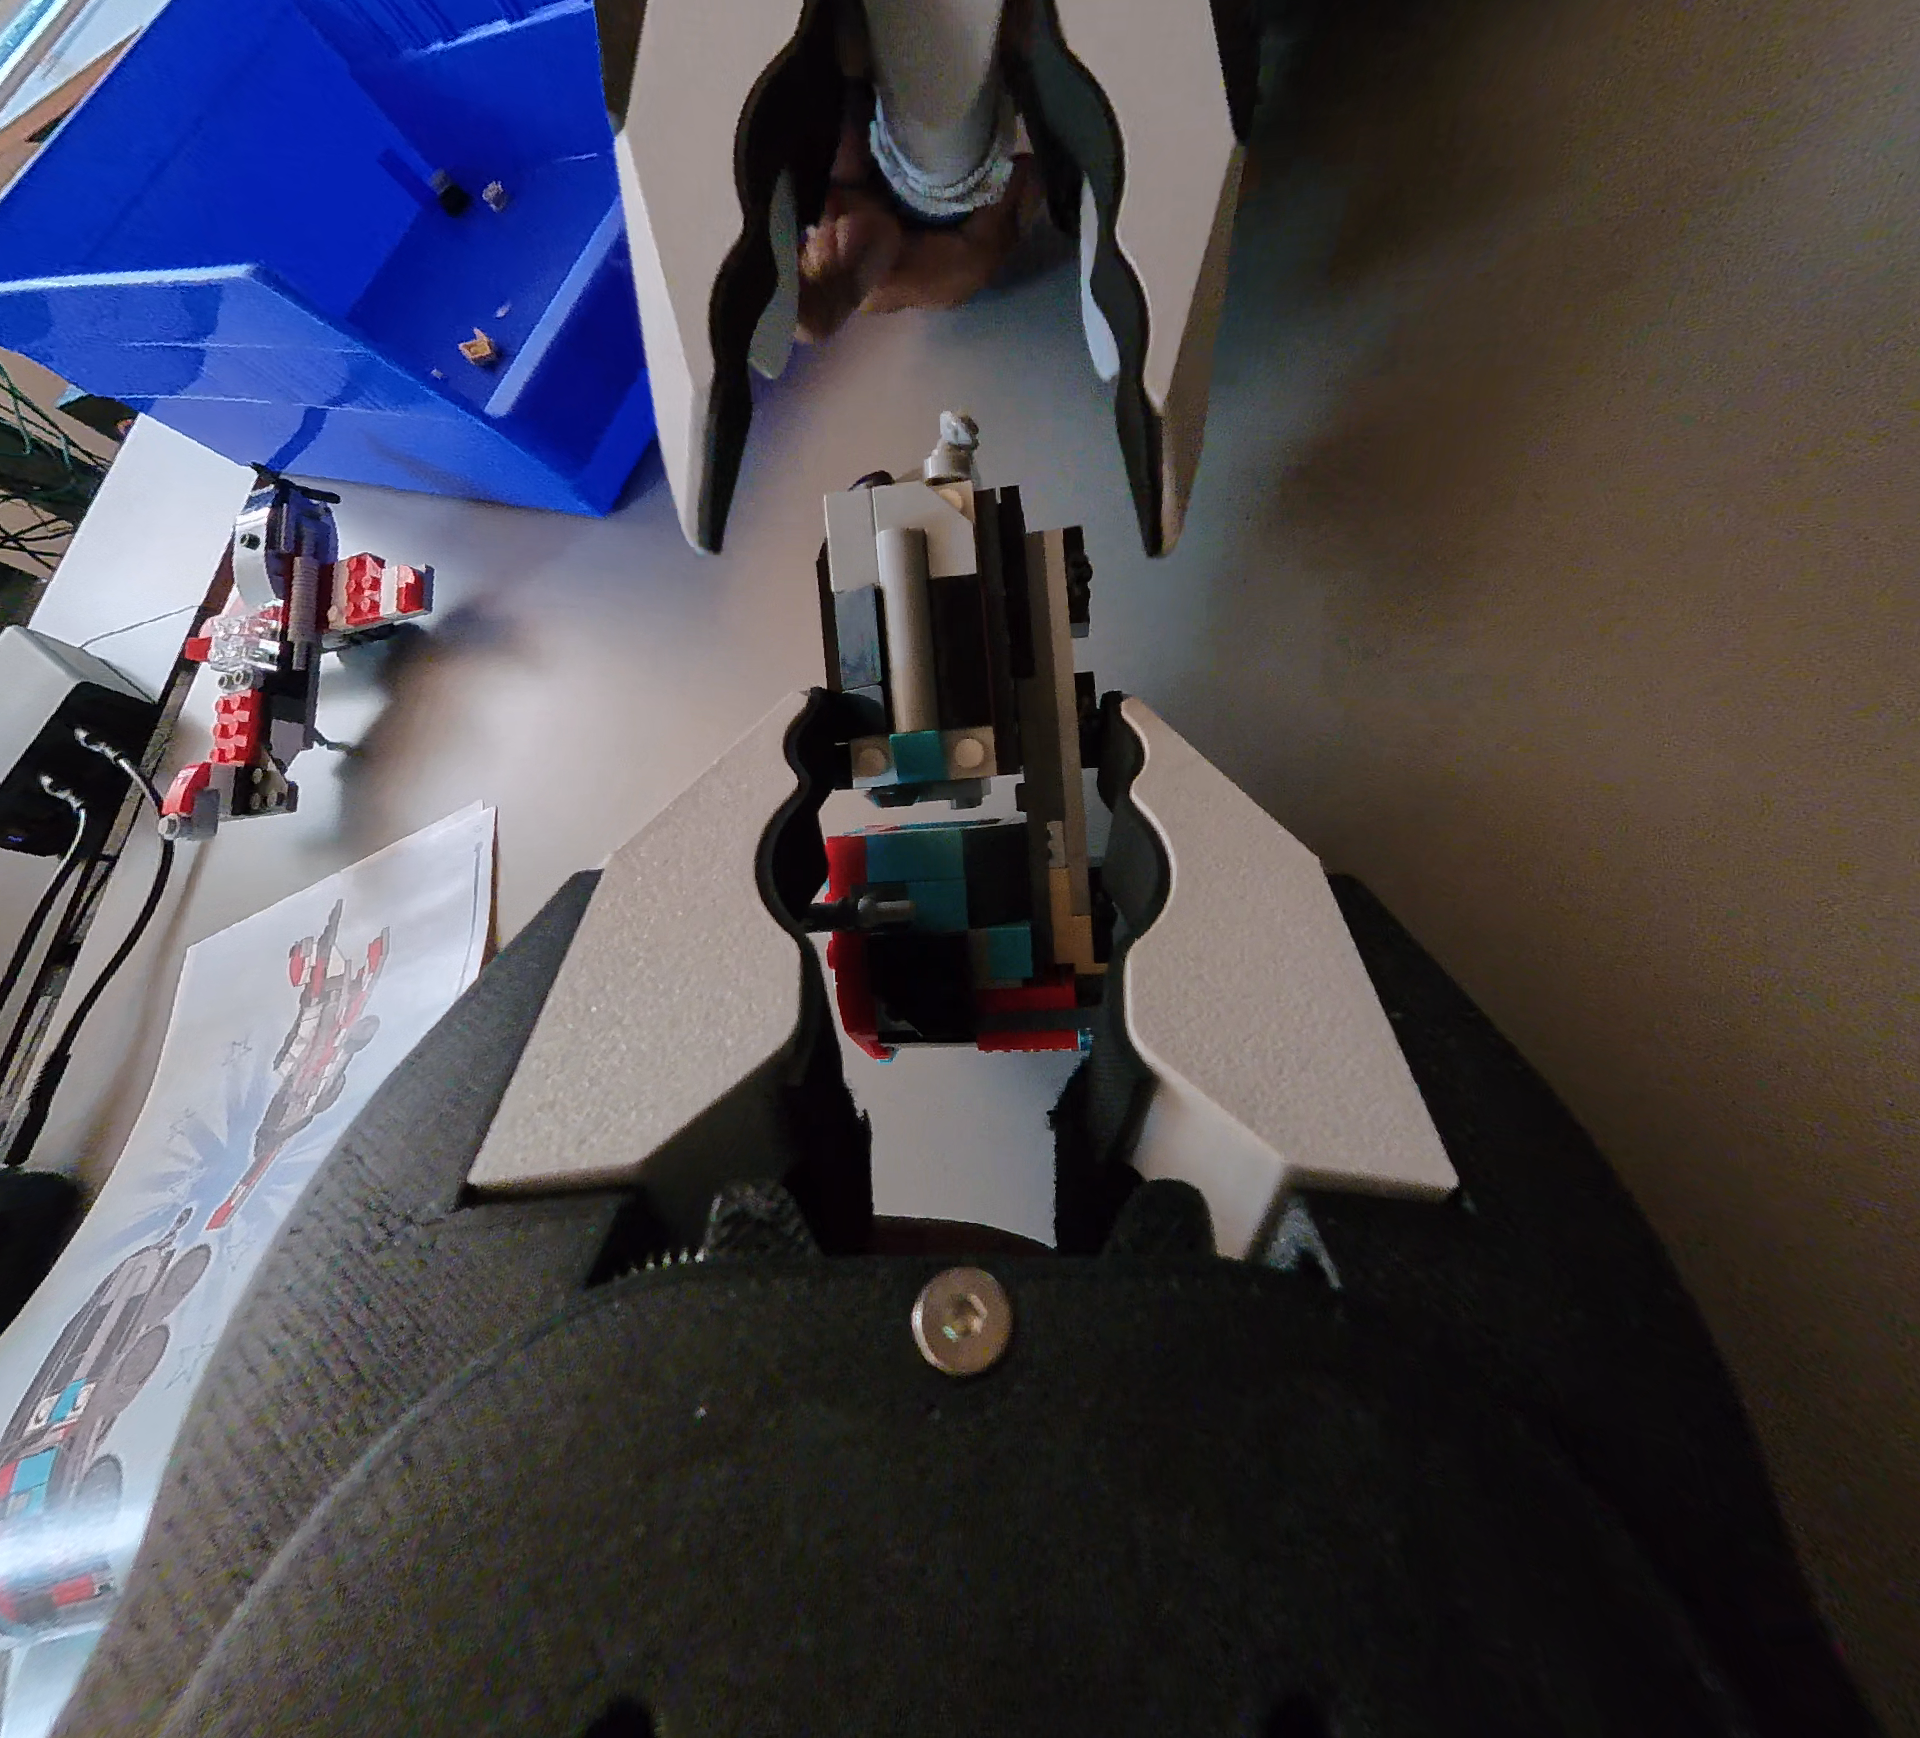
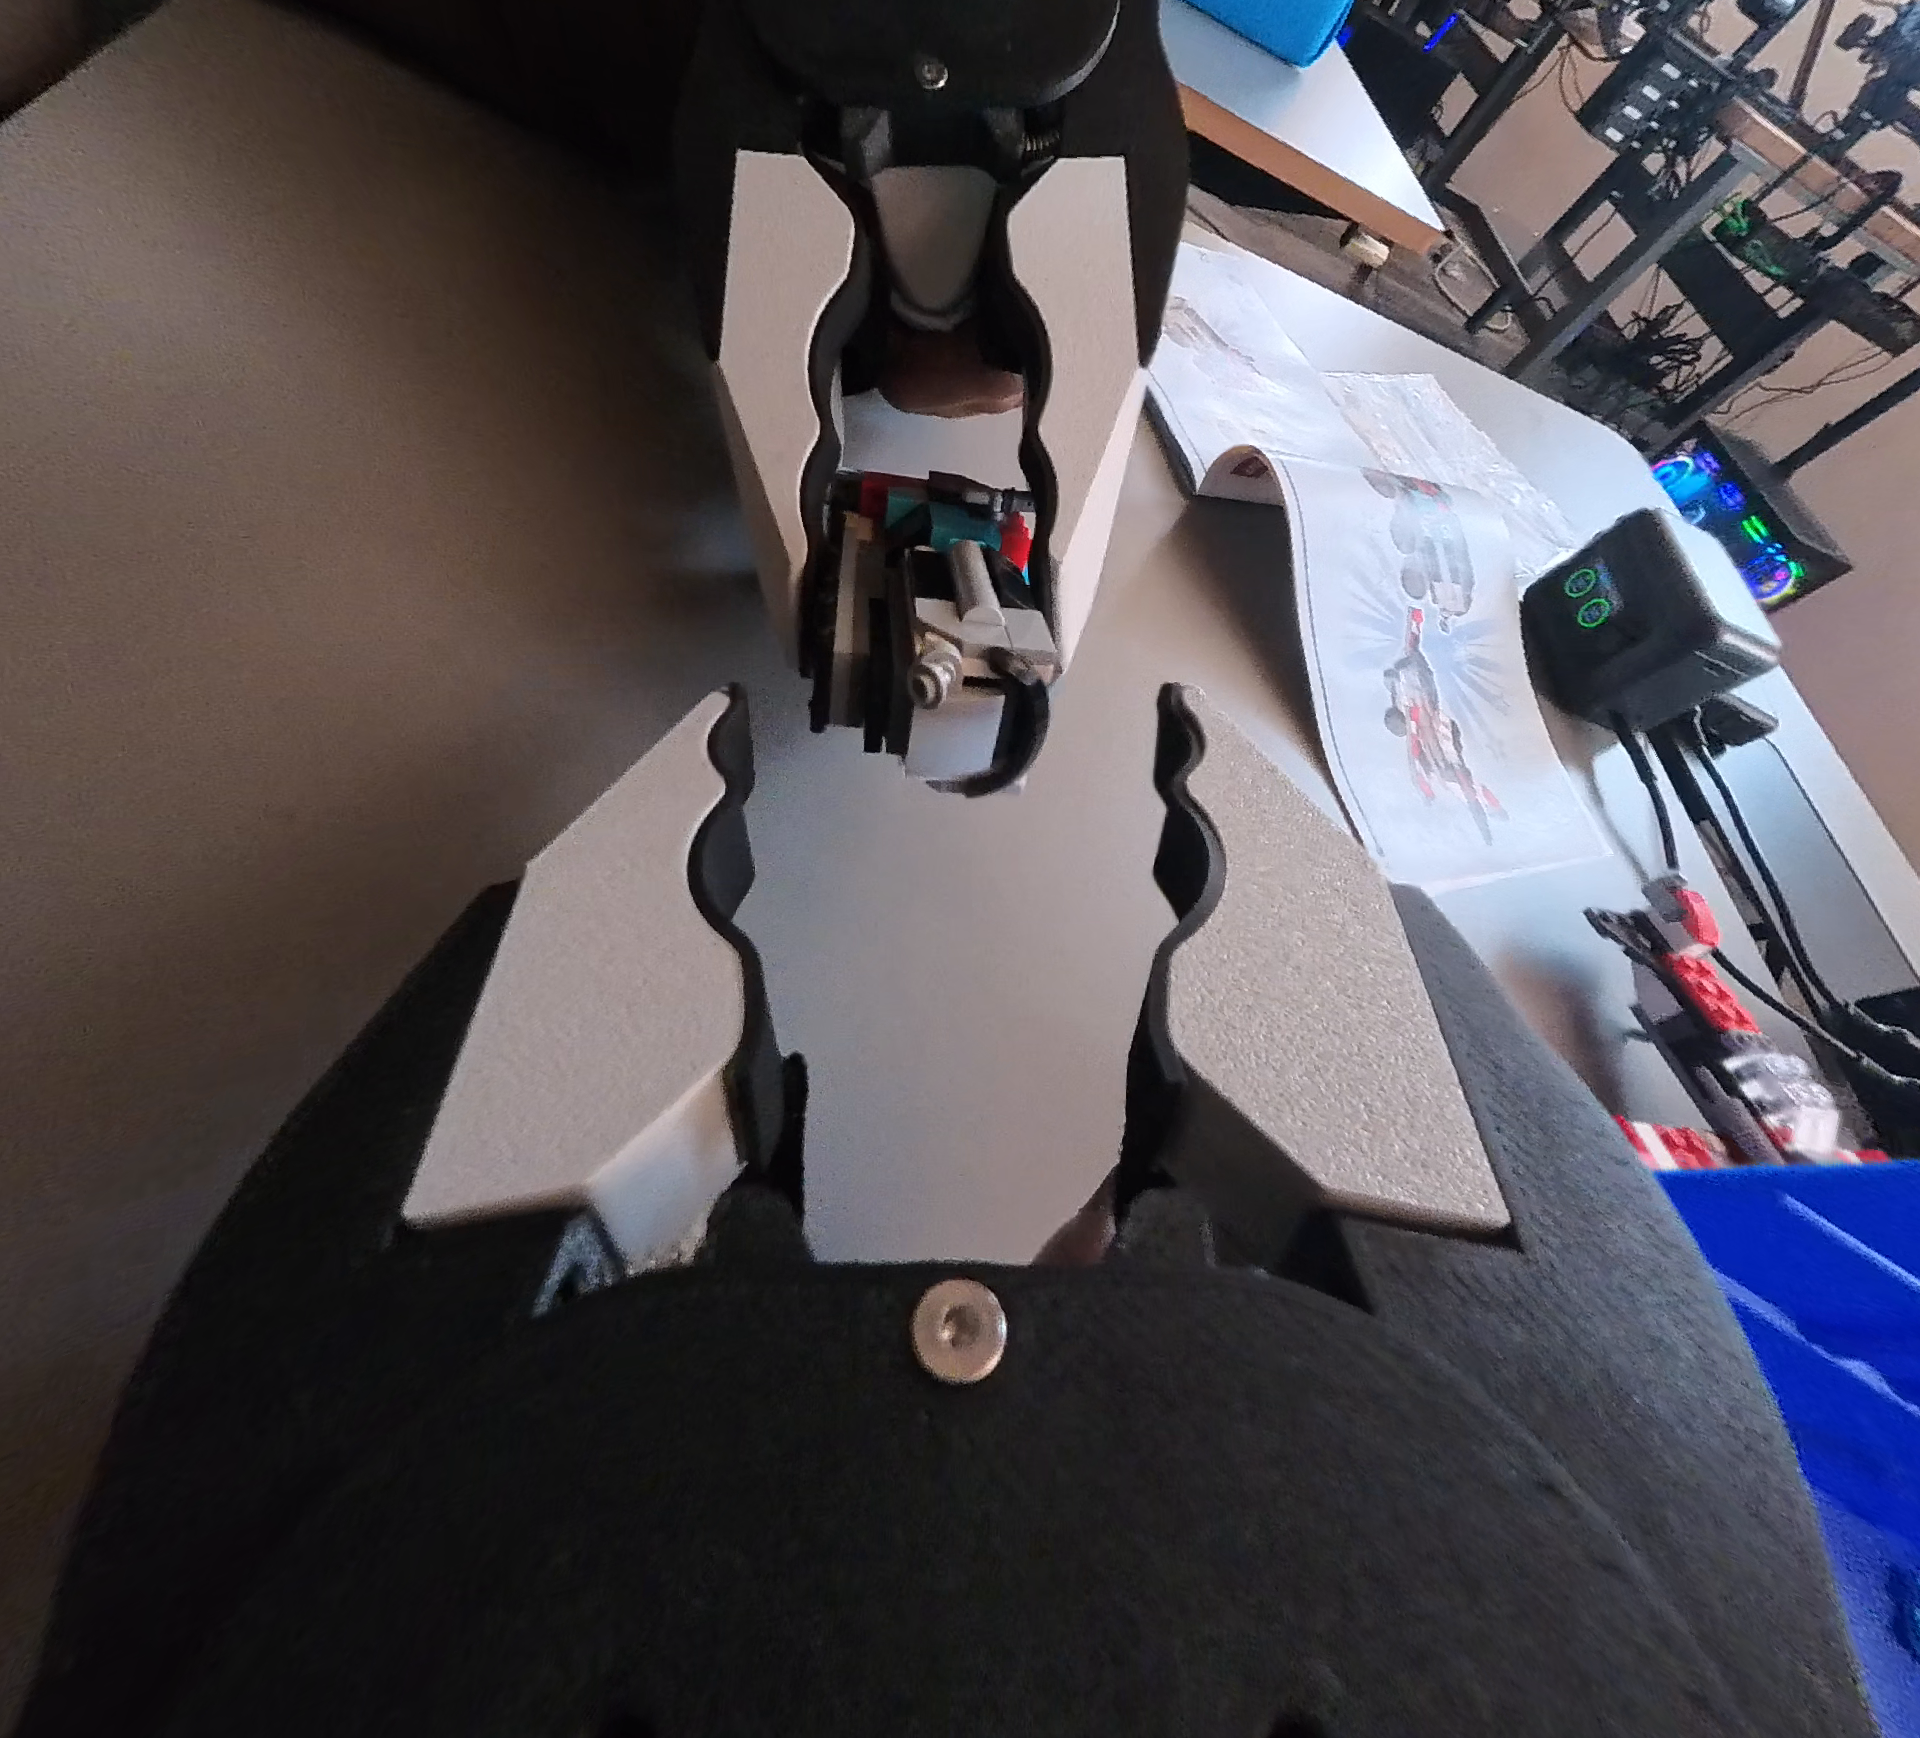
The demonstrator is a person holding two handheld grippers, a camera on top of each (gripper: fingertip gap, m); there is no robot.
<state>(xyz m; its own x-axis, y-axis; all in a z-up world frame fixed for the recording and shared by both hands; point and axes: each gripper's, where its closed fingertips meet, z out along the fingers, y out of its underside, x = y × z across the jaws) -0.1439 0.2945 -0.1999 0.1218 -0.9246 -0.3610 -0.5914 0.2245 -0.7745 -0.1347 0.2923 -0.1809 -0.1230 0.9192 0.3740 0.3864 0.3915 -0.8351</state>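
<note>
Left gripper point(image 1: 961, 732) clamps brick model point(image 1: 956, 649) off table point(image 1: 1455, 545), presumably steadying it; right gripper point(image 2: 951, 722) gapes, empty, facing it.

No readable writing in either view

The open printed instruction booklet point(image 2: 1455, 649) on the pale grey bench point(image 2: 935, 961) shows only drawings of brick models; the small black box point(image 2: 1631, 618) beside it bears two green ring-shaped lights, with no legible characters
</note>
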